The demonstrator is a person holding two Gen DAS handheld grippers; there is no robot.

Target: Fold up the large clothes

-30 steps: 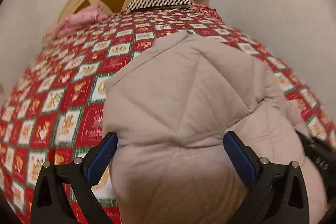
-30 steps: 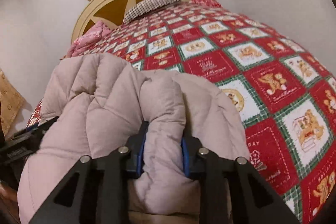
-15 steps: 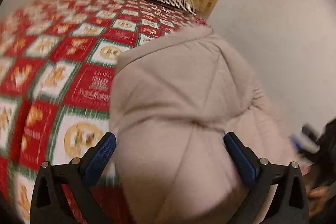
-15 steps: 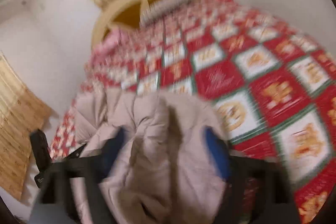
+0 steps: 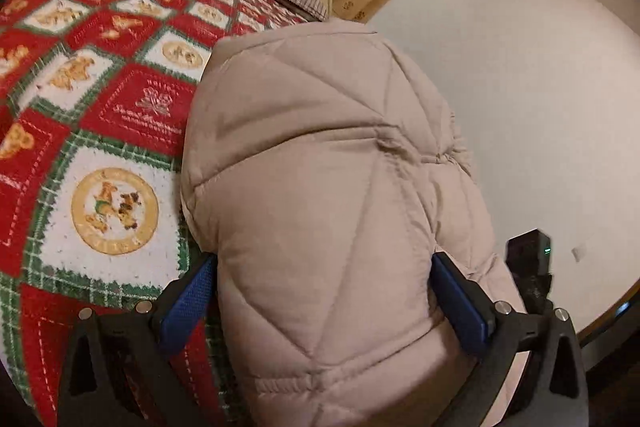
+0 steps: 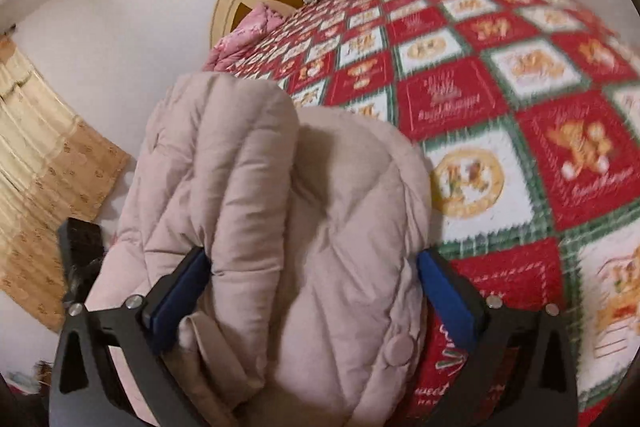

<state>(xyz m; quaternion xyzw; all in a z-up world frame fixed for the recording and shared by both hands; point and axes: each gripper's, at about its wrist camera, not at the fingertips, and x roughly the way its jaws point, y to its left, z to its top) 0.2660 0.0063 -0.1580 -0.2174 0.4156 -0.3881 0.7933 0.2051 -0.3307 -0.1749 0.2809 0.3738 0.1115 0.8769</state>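
coat [image 5: 332, 187] bundled on bed [image 5: 100, 147] edge, long axis running away toward headboard | left gripper [image 5: 324, 299] jaws spread wide, straddling bundle | right gripper [image 6: 312, 291] jaws likewise wide, nothing pinched | both equally near

Both claws [image 5: 324, 297] [image 6: 312, 289] spread wide.

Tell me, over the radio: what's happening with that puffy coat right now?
Left gripper and right gripper: jaws wide, straddling the coat. Beige puffer coat bunched on the red quilt. Nothing in the way.
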